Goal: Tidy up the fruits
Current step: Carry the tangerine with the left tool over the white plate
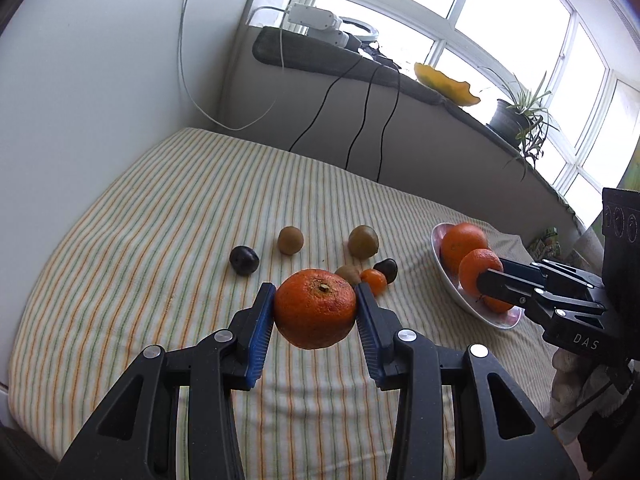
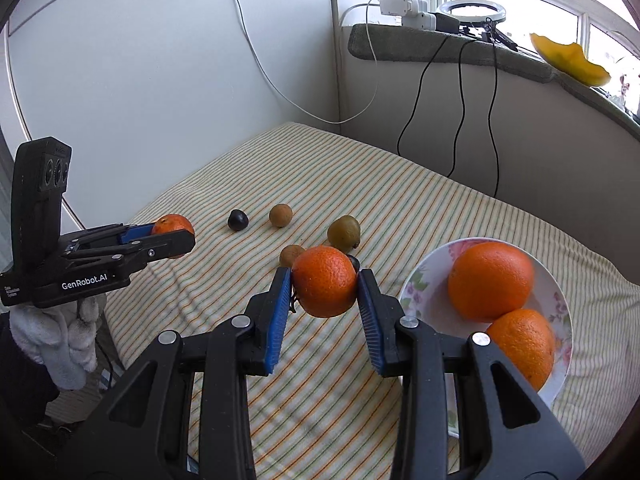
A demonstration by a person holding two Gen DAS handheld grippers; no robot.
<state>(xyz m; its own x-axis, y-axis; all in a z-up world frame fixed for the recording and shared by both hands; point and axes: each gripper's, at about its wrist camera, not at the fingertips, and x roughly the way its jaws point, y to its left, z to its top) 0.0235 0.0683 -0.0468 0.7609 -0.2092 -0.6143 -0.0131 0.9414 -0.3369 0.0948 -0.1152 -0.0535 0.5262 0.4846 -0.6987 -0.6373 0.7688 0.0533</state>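
The left gripper (image 1: 315,308) clamps a tangerine (image 1: 315,307) at frame centre, clear of the striped cloth (image 1: 160,216) – the right gripper (image 2: 325,282) pinches an orange (image 2: 325,282) likewise, beside the floral plate (image 2: 424,276) at lower right holding two oranges (image 2: 490,280); kiwis (image 2: 343,233) and a dark plum (image 2: 238,219) lie beyond, mid-frame

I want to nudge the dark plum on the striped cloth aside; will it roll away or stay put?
The plum looks round and smooth, so it would probably roll a little. The striped cloth looks soft and may slow it. A kiwi lies close beside it, apart, so a sideways push might knock it.
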